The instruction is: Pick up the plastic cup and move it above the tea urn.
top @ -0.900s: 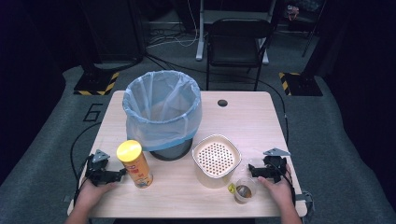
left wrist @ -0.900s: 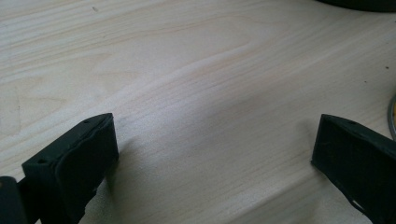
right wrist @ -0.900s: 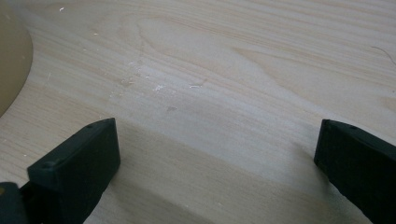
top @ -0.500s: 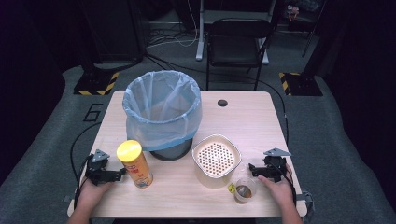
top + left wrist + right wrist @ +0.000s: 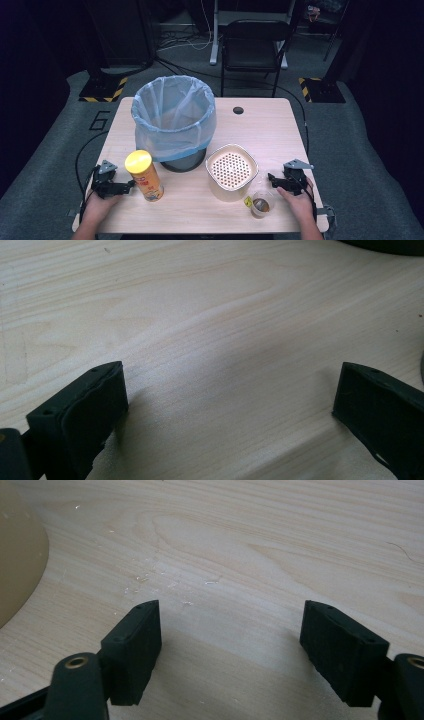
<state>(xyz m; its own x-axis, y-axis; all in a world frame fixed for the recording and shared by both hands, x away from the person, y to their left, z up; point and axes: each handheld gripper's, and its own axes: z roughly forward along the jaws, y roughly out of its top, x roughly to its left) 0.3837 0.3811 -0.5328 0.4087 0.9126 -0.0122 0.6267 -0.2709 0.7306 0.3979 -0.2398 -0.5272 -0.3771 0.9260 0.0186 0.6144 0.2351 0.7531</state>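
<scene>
Below, both my grippers rested on the table, jaws wide and empty: left gripper beside the yellow can, right gripper near the plastic cup.

The high view looked forward and down from above the person's side, taking in the whole table. Each gripper view looked along its own jaws, close above the wood. All three views shared the tabletop's near edge strip.

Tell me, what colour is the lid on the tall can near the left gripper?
Yellow. The can's lid shows best in the high view.
</scene>
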